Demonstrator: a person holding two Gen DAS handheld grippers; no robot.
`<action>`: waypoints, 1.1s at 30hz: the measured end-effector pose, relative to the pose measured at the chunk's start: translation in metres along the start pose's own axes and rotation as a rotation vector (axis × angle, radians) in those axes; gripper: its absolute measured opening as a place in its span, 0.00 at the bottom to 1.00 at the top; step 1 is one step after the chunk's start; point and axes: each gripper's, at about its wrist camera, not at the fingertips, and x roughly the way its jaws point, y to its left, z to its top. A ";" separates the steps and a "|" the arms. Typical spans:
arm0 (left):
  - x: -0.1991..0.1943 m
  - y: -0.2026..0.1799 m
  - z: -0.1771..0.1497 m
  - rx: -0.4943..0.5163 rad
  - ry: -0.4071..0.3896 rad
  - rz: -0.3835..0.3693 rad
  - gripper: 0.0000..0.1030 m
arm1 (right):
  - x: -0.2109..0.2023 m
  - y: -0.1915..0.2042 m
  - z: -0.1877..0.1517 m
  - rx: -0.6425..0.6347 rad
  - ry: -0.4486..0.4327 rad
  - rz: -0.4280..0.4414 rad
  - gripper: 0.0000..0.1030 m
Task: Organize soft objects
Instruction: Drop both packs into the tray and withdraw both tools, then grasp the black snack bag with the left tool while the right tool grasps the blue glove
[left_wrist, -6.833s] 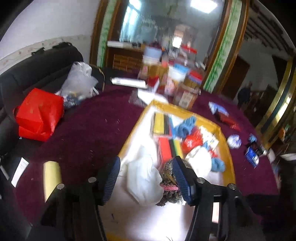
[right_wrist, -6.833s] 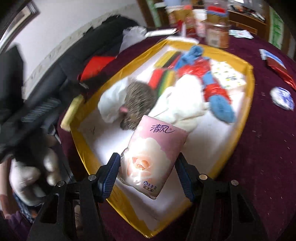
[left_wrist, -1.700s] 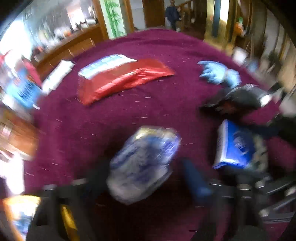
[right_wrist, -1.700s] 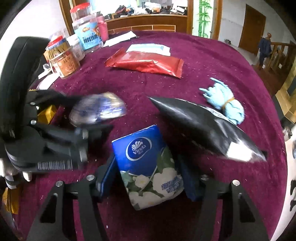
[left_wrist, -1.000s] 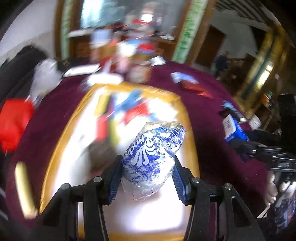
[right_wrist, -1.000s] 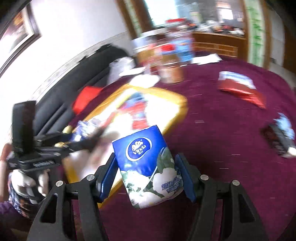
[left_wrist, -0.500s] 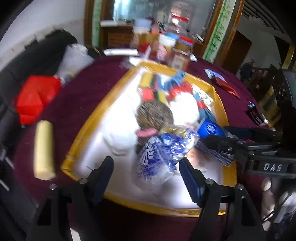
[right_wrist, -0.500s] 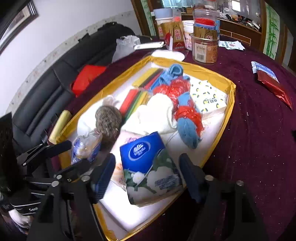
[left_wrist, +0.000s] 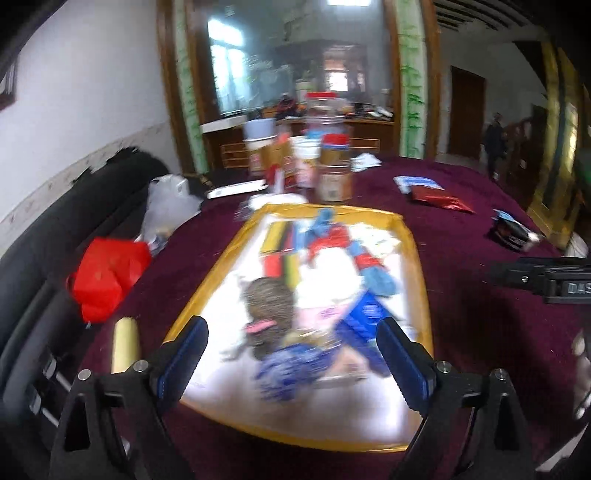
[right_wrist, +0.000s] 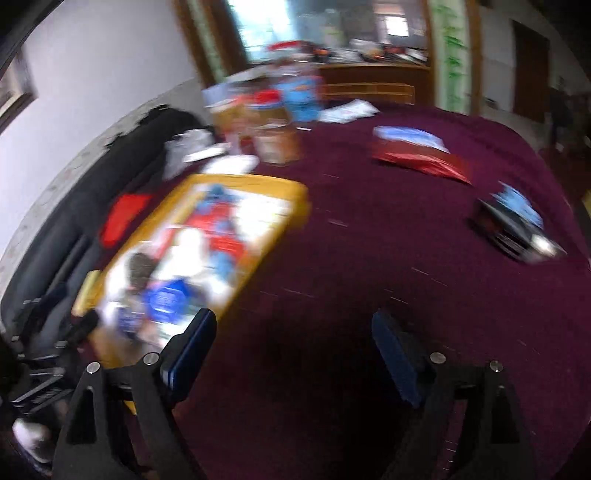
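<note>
**Both grippers spread wide, two tissue packs lying in the yellow tray**

Left wrist view: the left gripper (left_wrist: 291, 345) has just been opening, and its jaws stand far apart with nothing pressed between the blue pads. In the gap between them, a little beyond the tips, the blue-and-white tissue pack (left_wrist: 291, 369) lies blurred on the white floor of the yellow tray (left_wrist: 419, 280), clear of both pads. Just ahead of the right jaw sits the blue Vinda tissue pack (left_wrist: 364, 321), also in the tray. Ahead of the left jaw is a brown knitted bundle (left_wrist: 267, 304); farther out lie coloured strips and red and blue soft pieces. Outside the left jaw a pale yellow roll (left_wrist: 125, 345) rests on the maroon tablecloth (left_wrist: 472, 295), with a red bag (left_wrist: 107, 275) beyond it. Part of the right gripper's black body shows at the right edge.

Right wrist view: the right gripper (right_wrist: 291, 341) has likewise just been opening; its jaws are wide apart and bare, with only maroon cloth between them. The picture is strongly blurred. The tray lies beyond and outside the left jaw, and the blue Vinda pack is inside it, just past that jaw's tip. Far ahead of the right jaw lie a red packet (right_wrist: 421, 158) and a black pouch (right_wrist: 513, 230).
</note>
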 end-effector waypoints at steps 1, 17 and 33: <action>-0.001 -0.009 0.001 0.016 0.001 -0.013 0.92 | 0.000 -0.013 -0.003 0.024 0.005 -0.014 0.83; 0.001 -0.122 0.007 0.210 0.031 -0.091 0.92 | -0.017 -0.145 -0.051 0.196 0.003 -0.132 0.83; 0.054 -0.181 0.027 0.172 0.198 -0.311 0.92 | -0.029 -0.249 0.009 0.363 -0.133 -0.165 0.84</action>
